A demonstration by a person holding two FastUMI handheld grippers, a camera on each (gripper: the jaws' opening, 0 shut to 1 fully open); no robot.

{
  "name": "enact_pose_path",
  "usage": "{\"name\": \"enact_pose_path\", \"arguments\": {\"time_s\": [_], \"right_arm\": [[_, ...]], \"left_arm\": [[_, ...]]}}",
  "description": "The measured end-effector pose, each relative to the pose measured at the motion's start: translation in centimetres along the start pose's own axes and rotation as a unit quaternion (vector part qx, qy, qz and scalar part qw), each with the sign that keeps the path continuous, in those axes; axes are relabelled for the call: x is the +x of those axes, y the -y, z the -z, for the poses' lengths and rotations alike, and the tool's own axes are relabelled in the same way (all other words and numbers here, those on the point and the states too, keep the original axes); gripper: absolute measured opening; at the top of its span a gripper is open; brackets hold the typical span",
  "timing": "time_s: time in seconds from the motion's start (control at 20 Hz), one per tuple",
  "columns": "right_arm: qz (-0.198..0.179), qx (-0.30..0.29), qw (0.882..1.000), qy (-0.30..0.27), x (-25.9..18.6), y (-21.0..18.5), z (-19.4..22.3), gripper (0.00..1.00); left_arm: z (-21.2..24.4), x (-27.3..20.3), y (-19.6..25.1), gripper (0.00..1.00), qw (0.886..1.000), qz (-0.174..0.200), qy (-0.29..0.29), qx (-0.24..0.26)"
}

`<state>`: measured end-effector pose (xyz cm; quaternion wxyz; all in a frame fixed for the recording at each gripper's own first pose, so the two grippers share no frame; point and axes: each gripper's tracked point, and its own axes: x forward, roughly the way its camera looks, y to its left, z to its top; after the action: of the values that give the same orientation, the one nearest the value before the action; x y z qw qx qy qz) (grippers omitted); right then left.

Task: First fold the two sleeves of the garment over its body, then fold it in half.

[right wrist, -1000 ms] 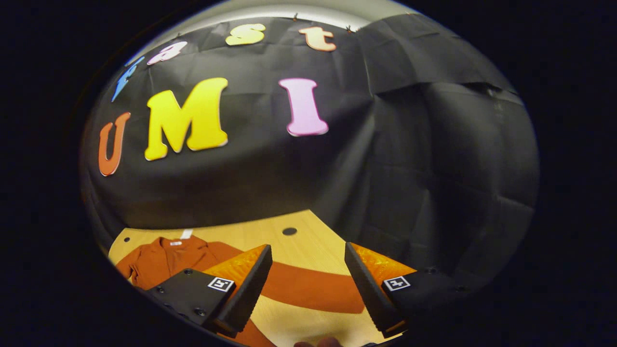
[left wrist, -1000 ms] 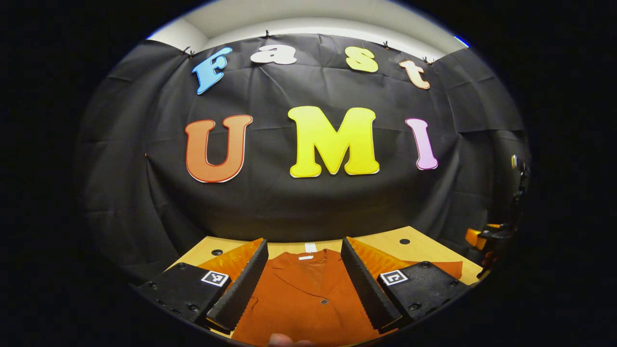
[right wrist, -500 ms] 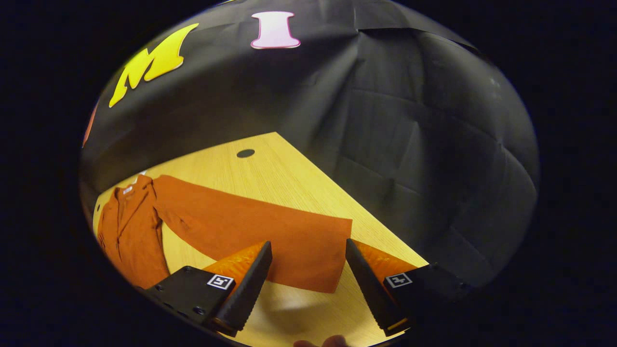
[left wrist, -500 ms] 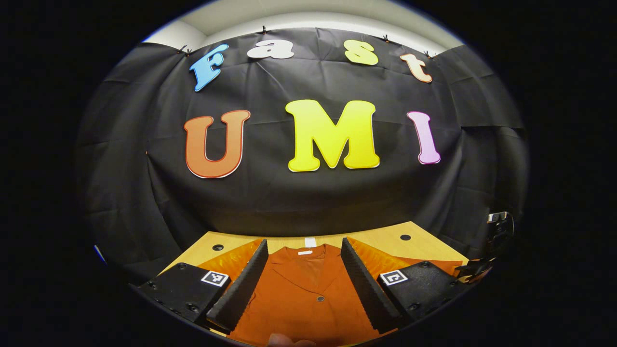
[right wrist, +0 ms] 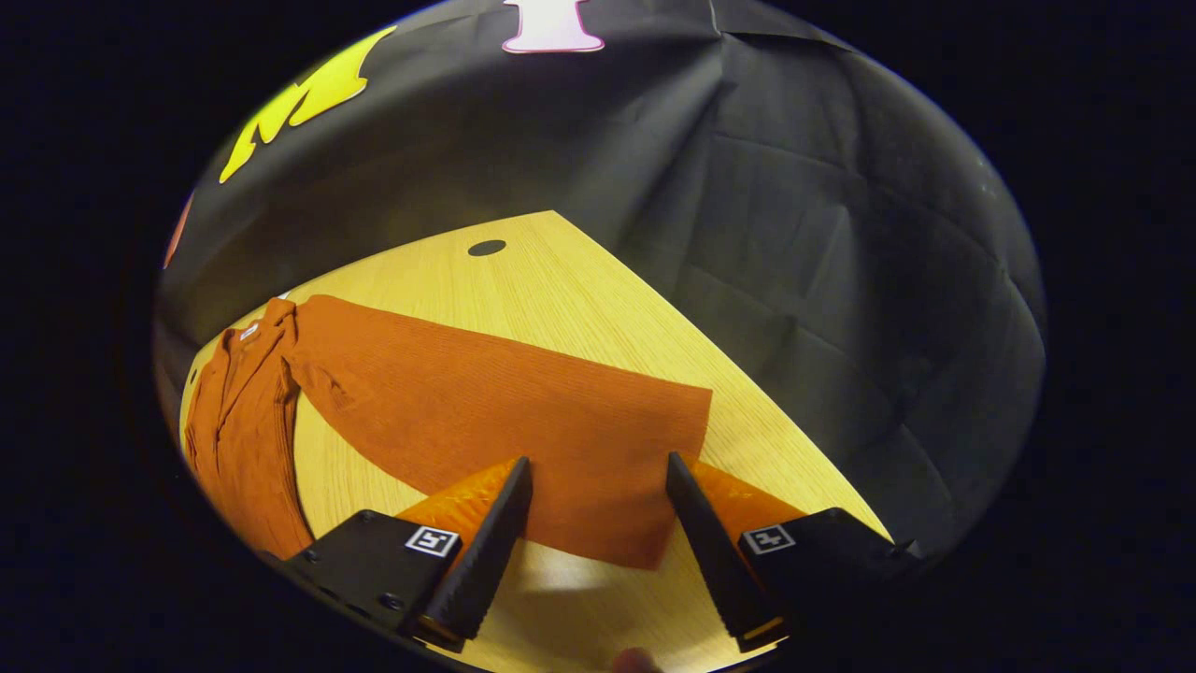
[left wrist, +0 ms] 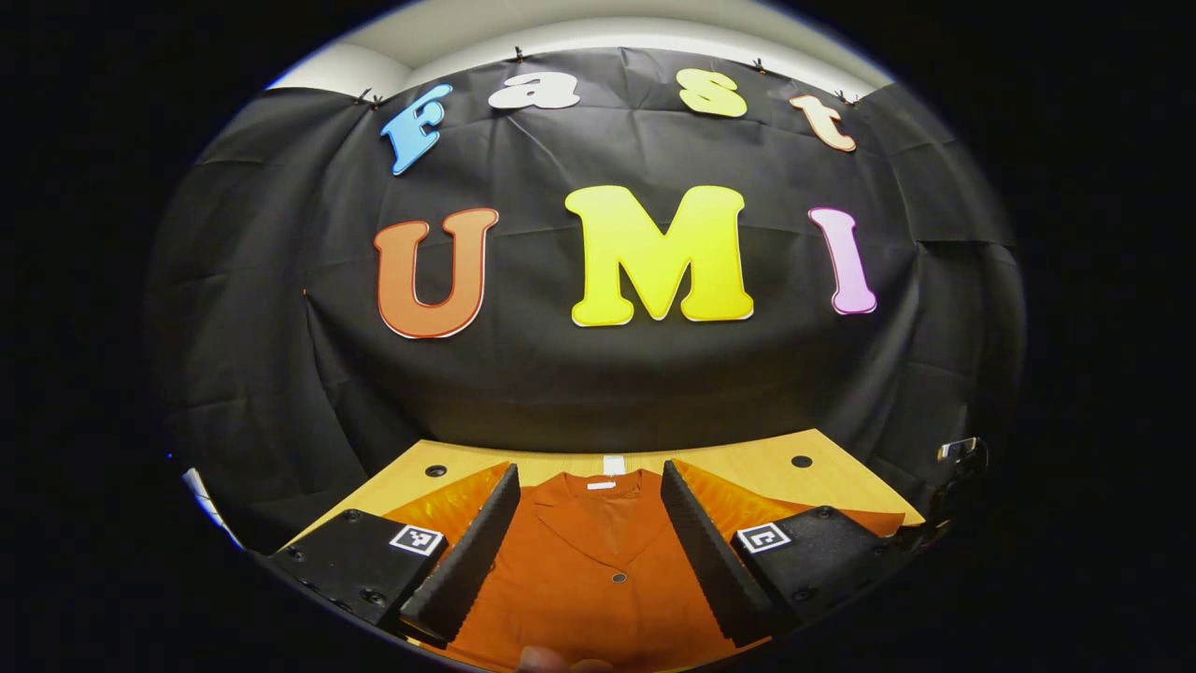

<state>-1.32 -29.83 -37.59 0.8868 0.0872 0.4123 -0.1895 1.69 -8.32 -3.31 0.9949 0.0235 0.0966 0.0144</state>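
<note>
The rust-orange button-front garment (left wrist: 598,579) lies flat on the wooden counter (right wrist: 579,299), collar toward the booth wall, with its right sleeve (right wrist: 505,421) stretched out sideways across the wood. The right hand-held gripper (right wrist: 598,542) has dropped closer to that sleeve than half a second ago: the cuff end now sits between its spread fingers, released and holding nothing, whereas a second ago this view looked mostly at the wall. Whether the fingertips touch the cloth cannot be told. The left hand-held gripper (left wrist: 589,551) hovers over the garment's chest with its fingers likewise apart and empty, framing the collar and a button (left wrist: 618,579); its view has shifted only slightly.
</note>
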Motion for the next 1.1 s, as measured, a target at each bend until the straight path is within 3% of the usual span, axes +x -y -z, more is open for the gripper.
{"name": "enact_pose_path", "arguments": {"time_s": [0.05, 0.1, 0.15, 0.3, 0.4, 0.45, 0.5, 0.6, 0.75, 0.95, 1.1], "right_arm": [[-0.001, 0.002, 1.000, -0.002, 0.1, -0.2, 0.0, 0.87], [0.001, 0.004, 1.000, -0.003, 0.3, -0.1, 0.0, 0.72], [0.002, 0.007, 1.000, -0.002, 0.5, -0.1, 0.0, 0.66], [-0.005, -0.001, 1.000, 0.000, 0.3, -0.5, -0.1, 0.29], [0.000, 0.006, 1.000, 0.000, 0.6, -0.5, -0.4, 0.14], [0.002, 0.015, 1.000, 0.001, 0.5, -0.4, -0.8, 0.14], [0.006, 0.030, 1.000, -0.007, 0.4, -0.4, -0.8, 0.02], [0.013, 0.051, 0.999, -0.012, 0.1, -0.4, -1.3, 0.02], [0.008, 0.033, 0.999, 0.017, -1.8, -0.9, -4.3, 0.02], [-0.003, -0.030, 0.996, 0.088, -5.1, -3.2, -11.5, 0.02], [-0.020, -0.096, 0.984, 0.149, -8.1, -8.1, -17.6, 0.02]], "left_arm": [[0.1, -0.1, 0.3, 0.98, 1.000, 0.003, -0.002, -0.001], [0.1, -0.1, 0.4, 0.98, 1.000, 0.006, 0.000, 0.000], [-0.2, -0.2, 0.4, 0.98, 1.000, 0.008, 0.003, 0.002], [-0.9, -0.3, -1.4, 0.98, 1.000, 0.002, 0.017, 0.009], [-0.9, -0.5, -2.9, 0.98, 1.000, -0.006, 0.019, 0.007], [-0.7, -0.6, -3.7, 0.98, 1.000, -0.011, 0.018, 0.005], [-0.6, -0.6, -4.6, 0.98, 1.000, -0.016, 0.016, 0.002], [-0.1, -0.5, -6.4, 0.98, 1.000, -0.027, 0.014, -0.003], [0.1, -0.4, -8.8, 0.98, 0.999, -0.039, 0.015, -0.009], [0.6, -0.2, -12.2, 0.98, 0.998, -0.051, 0.022, -0.023], [1.4, 0.0, -14.7, 0.98, 0.998, -0.057, 0.021, -0.036]]}}
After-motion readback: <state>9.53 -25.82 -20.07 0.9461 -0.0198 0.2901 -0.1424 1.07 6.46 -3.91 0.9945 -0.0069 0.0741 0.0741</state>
